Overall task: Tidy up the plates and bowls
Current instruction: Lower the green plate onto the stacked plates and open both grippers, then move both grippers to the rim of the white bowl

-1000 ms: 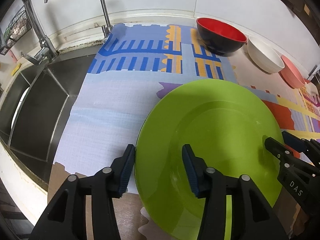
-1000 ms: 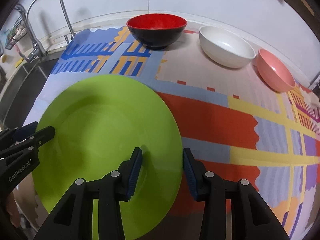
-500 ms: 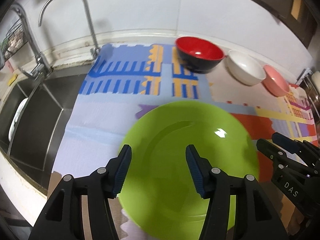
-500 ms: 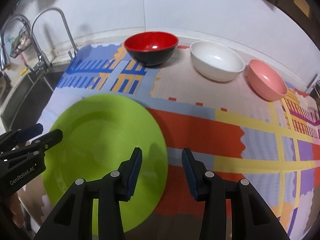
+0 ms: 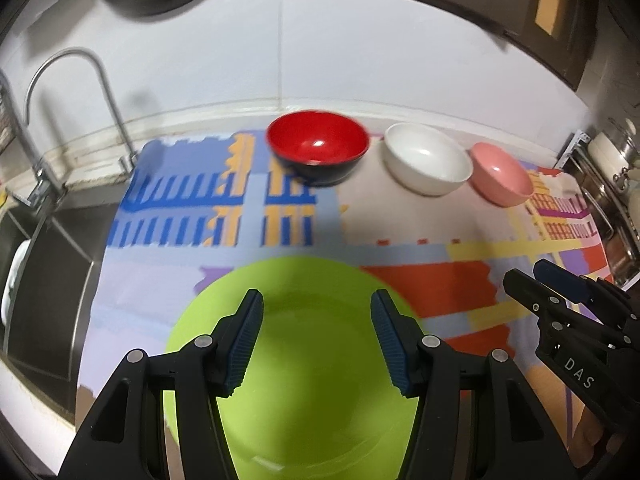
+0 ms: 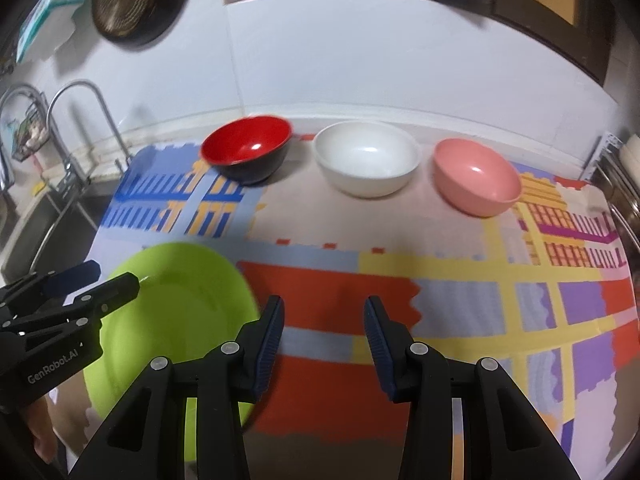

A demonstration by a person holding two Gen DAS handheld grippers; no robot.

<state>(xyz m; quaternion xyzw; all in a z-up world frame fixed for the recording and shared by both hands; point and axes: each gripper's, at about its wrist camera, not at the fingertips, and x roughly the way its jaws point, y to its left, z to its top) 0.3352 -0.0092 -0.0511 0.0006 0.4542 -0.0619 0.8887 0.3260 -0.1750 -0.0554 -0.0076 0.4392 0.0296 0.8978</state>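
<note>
Currently: green plate (image 5: 312,360) flat, face up on patterned mat (image 6: 440,280), round, no long axis. Left tongs (image 5: 316,336) spread above plate, pinching nothing. Right tongs (image 6: 324,336) spread, empty, over mat beside plate.

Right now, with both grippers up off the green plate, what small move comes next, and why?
Probably carry the right gripper toward the pink bowl. Both grippers are open and hold nothing, the green plate lies flat on the mat, and the red bowl, white bowl and pink bowl stand apart in a row, not yet stacked.
</note>
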